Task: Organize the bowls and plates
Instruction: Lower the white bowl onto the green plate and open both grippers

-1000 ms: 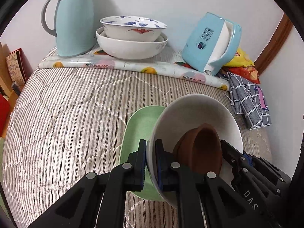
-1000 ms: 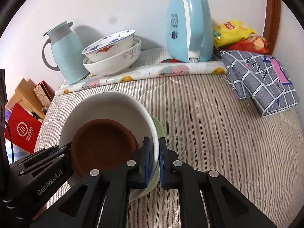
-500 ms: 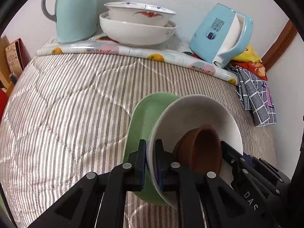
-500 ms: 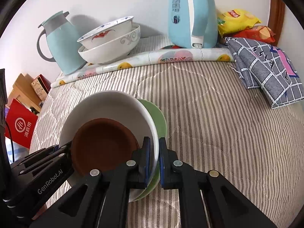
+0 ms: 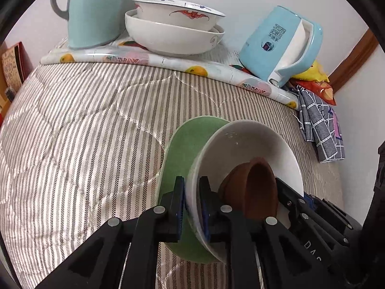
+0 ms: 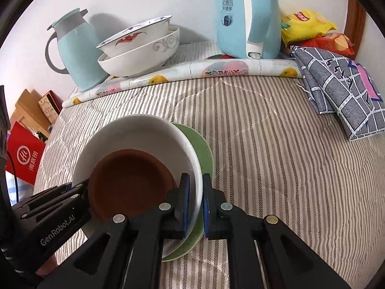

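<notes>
A white bowl (image 5: 247, 142) (image 6: 134, 132) holds a small brown bowl (image 5: 252, 187) (image 6: 130, 178) and rests on a green plate (image 5: 182, 149) (image 6: 204, 149). My left gripper (image 5: 192, 200) is shut on the white bowl's left rim. My right gripper (image 6: 195, 197) is shut on its right rim. The stack is held above the striped quilt, tilted in the left wrist view. Two nested white bowls (image 5: 173, 26) (image 6: 142, 45), the upper with red and blue patterns, stand at the back.
A light blue jug (image 5: 93, 12) (image 6: 74, 48) stands left of the nested bowls on a fruit-print mat (image 5: 156, 60) (image 6: 182, 74). A blue kettle (image 5: 281, 45) (image 6: 247, 16), snack bags (image 6: 310, 26) and a checked cloth (image 6: 344, 91) lie at the right. Red boxes (image 6: 24, 156) sit beyond the left edge.
Both grippers have carried the stack forward, toward the nested bowls at the back, which look larger and nearer now. Both grips are unchanged.
</notes>
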Demonstrator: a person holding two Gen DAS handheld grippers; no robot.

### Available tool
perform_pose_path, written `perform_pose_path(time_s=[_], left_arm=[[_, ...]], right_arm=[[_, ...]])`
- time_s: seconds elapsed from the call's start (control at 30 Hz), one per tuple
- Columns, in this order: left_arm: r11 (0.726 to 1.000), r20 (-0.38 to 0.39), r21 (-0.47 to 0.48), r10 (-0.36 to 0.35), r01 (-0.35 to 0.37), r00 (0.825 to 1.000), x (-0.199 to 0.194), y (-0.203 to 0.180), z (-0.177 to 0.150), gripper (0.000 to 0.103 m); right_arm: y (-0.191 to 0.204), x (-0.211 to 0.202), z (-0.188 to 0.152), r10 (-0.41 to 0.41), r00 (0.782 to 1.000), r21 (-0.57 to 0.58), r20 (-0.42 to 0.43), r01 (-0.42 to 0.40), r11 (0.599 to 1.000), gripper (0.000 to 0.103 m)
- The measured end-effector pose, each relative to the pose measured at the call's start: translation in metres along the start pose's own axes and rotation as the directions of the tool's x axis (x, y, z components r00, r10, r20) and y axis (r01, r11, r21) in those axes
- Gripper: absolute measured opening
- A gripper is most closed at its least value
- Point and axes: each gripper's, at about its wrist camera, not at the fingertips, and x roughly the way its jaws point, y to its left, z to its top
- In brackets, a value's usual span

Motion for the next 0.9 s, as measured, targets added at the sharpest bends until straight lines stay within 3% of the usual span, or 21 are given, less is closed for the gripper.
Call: perform_pose_path(time_s=[0.33,0.43,0.67,0.8,0.9], left_arm=[[0.995,0.051,0.063,0.072,-0.075,0.996,-0.013,-0.009,-0.006,0.022],[0.995,0.055,0.064,0.069,-0.073,0.996,-0.019,-0.009,-0.006,0.025],[0.996,0.063,0.047,0.072,-0.075,0.995,-0.032,-0.009,-0.009,0.025],[0.994,0.092,0.052,0.091,-0.096,0.992,-0.045,-0.013,-0.016,0.036],[0.994,0.113,0.054,0.092,-0.098,0.989,-0.056,-0.018,-0.023,0.036]], right_arm=[[-0.002,-0.007,-0.003,0.019,1.0,0.011,-0.004,-0.019,1.0,0.012],[-0.002,-0.014,-0.004,-0.015,1.0,0.006,0.012,0.015,1.0,0.025],[-0.005,-0.031,-0.01,-0.009,0.999,0.003,0.037,0.009,1.0,0.029],[-0.008,-0.046,-0.014,-0.019,0.998,-0.001,0.054,0.019,1.0,0.043],[-0.012,-0.06,-0.02,-0.044,0.997,-0.014,0.062,0.045,0.999,0.044]])
